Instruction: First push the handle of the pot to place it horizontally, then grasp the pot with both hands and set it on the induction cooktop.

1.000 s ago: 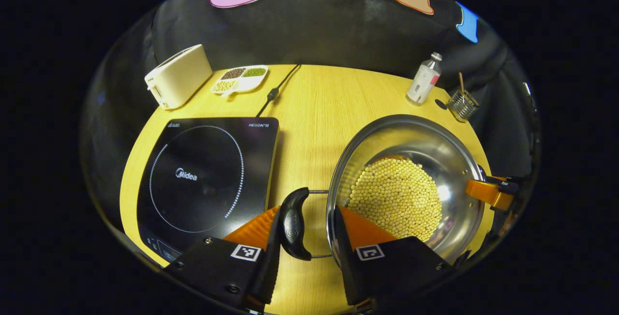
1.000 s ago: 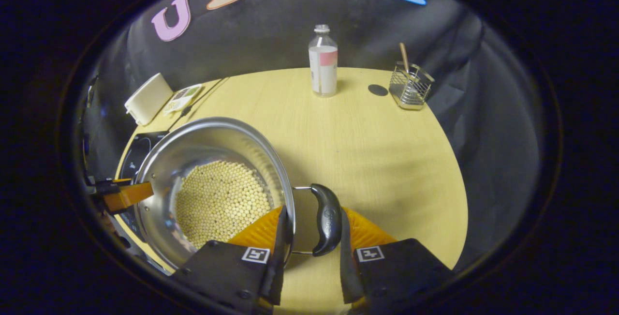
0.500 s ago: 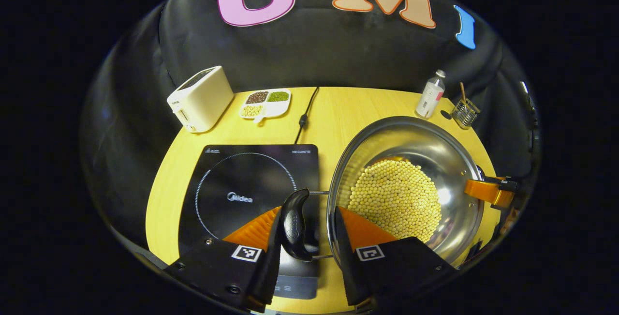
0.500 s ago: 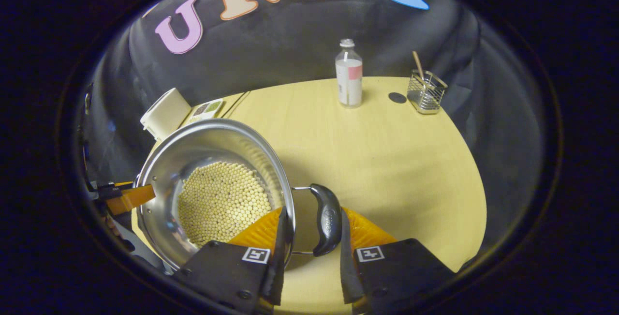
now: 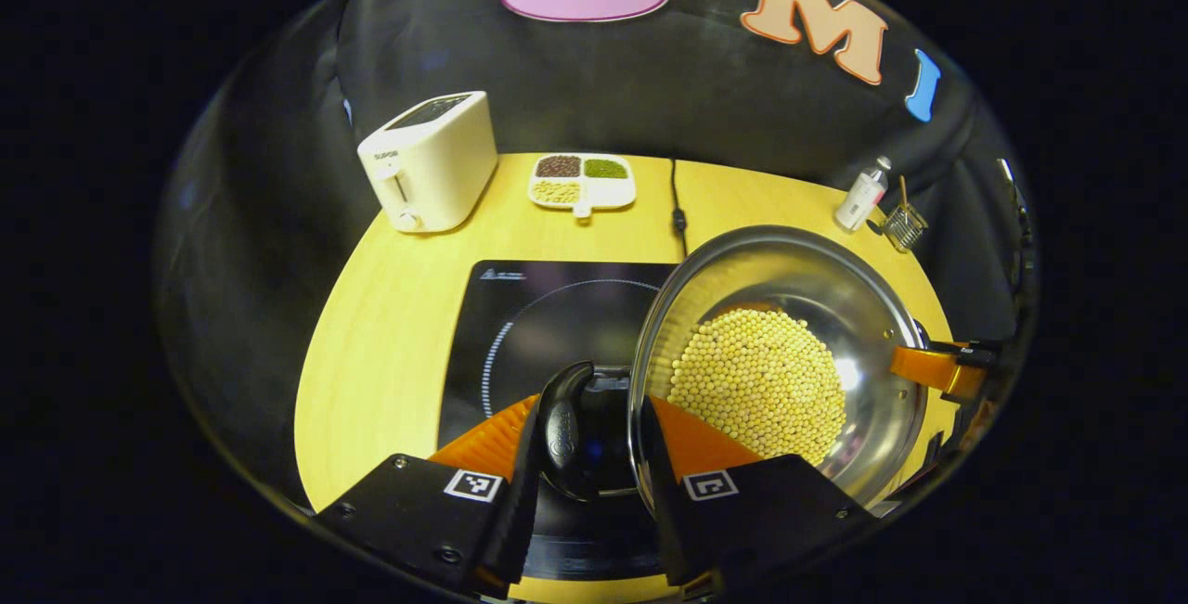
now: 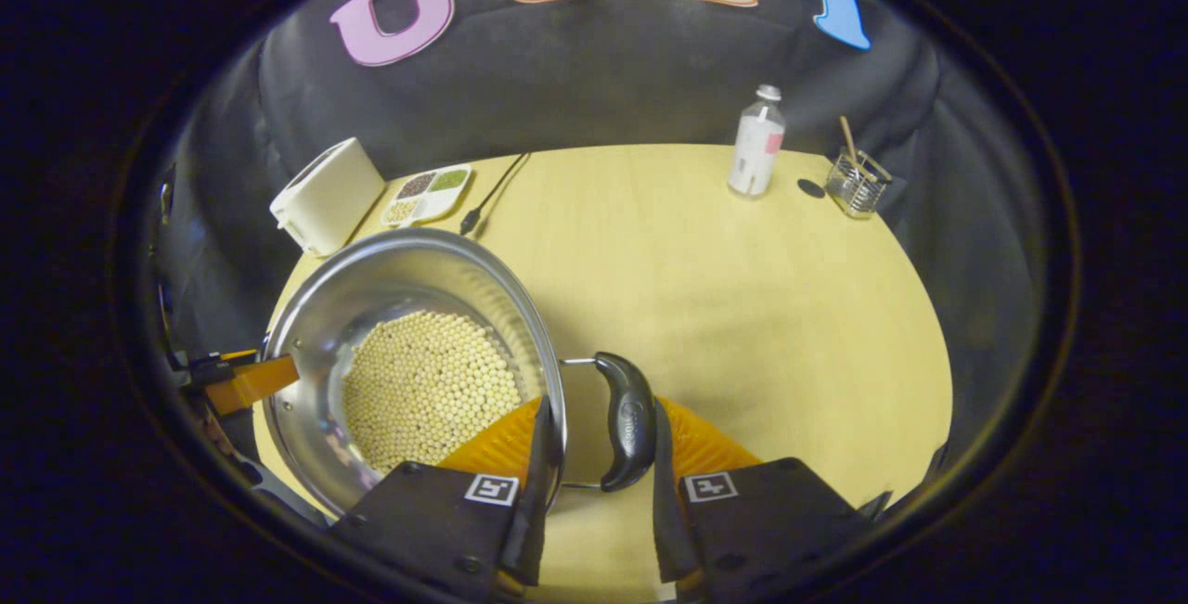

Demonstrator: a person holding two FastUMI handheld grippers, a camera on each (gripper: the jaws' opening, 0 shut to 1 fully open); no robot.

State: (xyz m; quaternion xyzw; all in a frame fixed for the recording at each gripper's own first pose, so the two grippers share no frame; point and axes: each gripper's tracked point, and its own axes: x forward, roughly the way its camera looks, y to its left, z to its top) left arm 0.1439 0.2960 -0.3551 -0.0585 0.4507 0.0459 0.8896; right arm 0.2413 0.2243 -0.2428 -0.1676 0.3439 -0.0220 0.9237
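A steel pot (image 5: 807, 270) with yellow beans (image 5: 756, 381) in its bottom hangs over the right part of the black induction cooktop (image 5: 548, 316). My left gripper (image 5: 589, 411) is shut across the pot's black left handle (image 5: 561, 418) and its rim, one finger outside the handle and one inside the wall. In the right gripper view, my right gripper (image 6: 599, 418) clamps the other black handle (image 6: 626, 418) and the rim of the pot (image 6: 390, 279) the same way. Both handles lie level. The right gripper's orange finger (image 5: 937, 370) shows at the pot's far side.
A white toaster (image 5: 432, 159), a divided dish of beans (image 5: 582, 180) and the cooktop's cord (image 5: 677, 205) sit along the back of the yellow table (image 6: 742, 307). A bottle (image 6: 756, 142) and a wire basket (image 6: 854, 185) stand at the back right.
Both grippers have carried the pot leftward, from the bare table to over the cooktop. Their grip on the handles is the same.
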